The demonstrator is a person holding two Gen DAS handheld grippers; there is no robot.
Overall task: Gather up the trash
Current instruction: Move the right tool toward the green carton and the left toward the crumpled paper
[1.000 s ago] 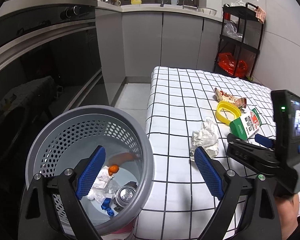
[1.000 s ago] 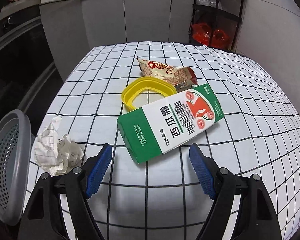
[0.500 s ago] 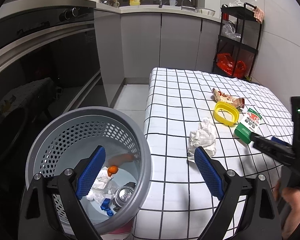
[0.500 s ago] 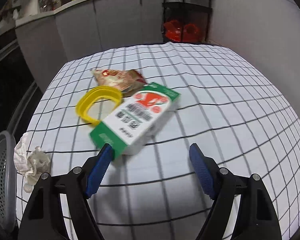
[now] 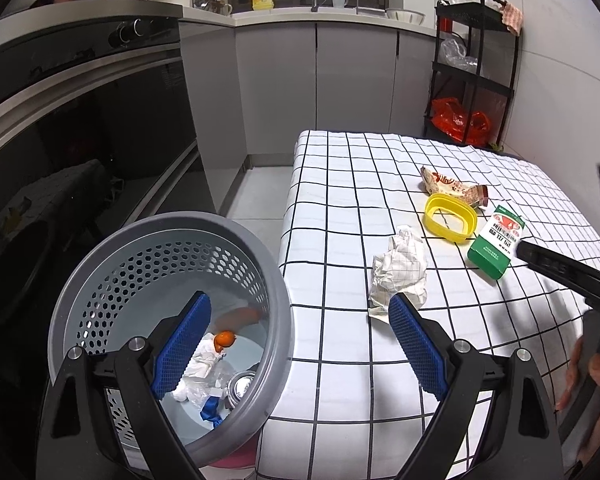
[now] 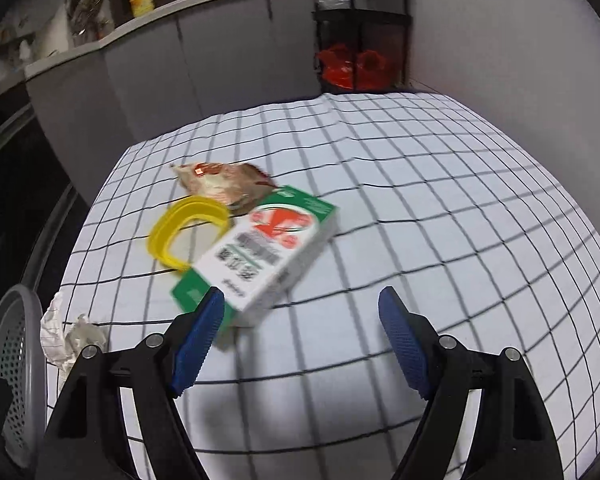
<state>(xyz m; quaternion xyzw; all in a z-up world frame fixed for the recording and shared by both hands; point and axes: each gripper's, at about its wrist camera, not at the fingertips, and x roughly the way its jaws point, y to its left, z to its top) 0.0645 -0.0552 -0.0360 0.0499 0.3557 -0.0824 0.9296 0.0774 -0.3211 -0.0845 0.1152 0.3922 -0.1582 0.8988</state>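
A grey perforated basket (image 5: 278, 280) stands beside the table's left edge, holding tissue, a can and small scraps. My left gripper (image 5: 296, 308) hovers open above its rim, with nothing between its fingers. On the checked tablecloth (image 5: 340, 184) lie a crumpled paper (image 5: 400, 272), a yellow plastic ring (image 5: 448, 235), a snack wrapper (image 5: 446, 184) and a green-and-white carton (image 5: 498, 240). In the right wrist view my right gripper (image 6: 300, 300) is open just short of the carton (image 6: 268, 248). The carton's near corner sits by the left finger (image 6: 198, 332), and the pads do not press it.
A dark oven front (image 5: 80, 128) and grey cabinets (image 5: 356, 80) run along the left and back. A black shelf rack (image 5: 476, 80) with red bags stands behind the table by the wall. A person's hand (image 5: 596, 376) holds the right gripper at the right edge.
The right gripper has slid right and rolled, so the carton has gone from centred between its fingers to beside its left finger. In the left view it drew back toward the right edge.
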